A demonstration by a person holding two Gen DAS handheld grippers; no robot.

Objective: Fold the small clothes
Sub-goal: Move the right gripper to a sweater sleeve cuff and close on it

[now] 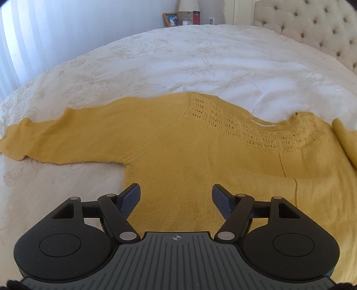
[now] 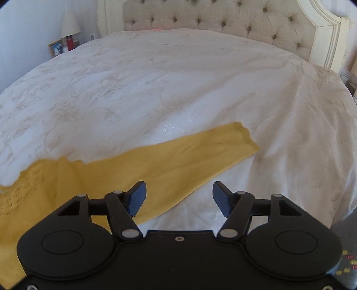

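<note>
A mustard-yellow knit sweater (image 1: 189, 156) lies flat on the white bedspread (image 1: 178, 62), neckline away from me, one sleeve (image 1: 55, 138) stretched out to the left. My left gripper (image 1: 176, 198) is open and empty, hovering over the sweater's body near its left side seam. In the right wrist view the other sleeve (image 2: 178, 154) stretches out to the right, its cuff (image 2: 245, 138) on the bedspread (image 2: 178, 78). My right gripper (image 2: 179, 198) is open and empty above the sleeve's lower edge.
A tufted headboard (image 2: 223, 17) stands at the far end of the bed. A nightstand with a lamp (image 1: 188, 6), a photo frame (image 1: 171, 19) and a red bottle (image 1: 196, 17) is beyond the bed. The bed's right edge drops to a patterned floor (image 2: 348, 258).
</note>
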